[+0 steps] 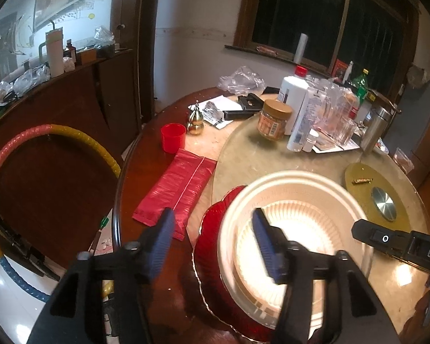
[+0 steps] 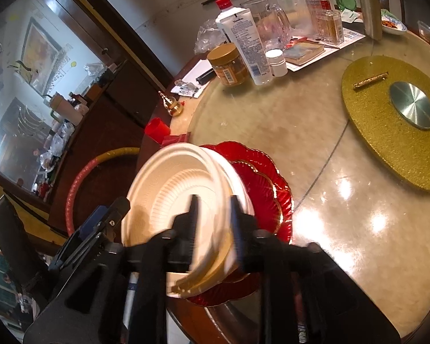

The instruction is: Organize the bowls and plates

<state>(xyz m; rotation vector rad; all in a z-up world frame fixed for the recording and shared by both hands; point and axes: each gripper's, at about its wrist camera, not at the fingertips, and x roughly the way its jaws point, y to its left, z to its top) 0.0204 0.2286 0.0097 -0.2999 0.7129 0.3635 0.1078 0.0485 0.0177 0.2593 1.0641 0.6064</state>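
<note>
The left fingers (image 1: 215, 246) are spread wide, the right fingers (image 2: 215, 229) straddle the white bowl's (image 2: 172, 189) rim loosely, so back away slowly from the red plates (image 2: 261, 183).

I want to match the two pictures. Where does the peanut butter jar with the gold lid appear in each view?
Left wrist view: the peanut butter jar stands upper centre, left of the white lotion bottle.
Right wrist view: the jar is upper centre, again left of that bottle.
Shared landmark: the gold round mat.
</note>
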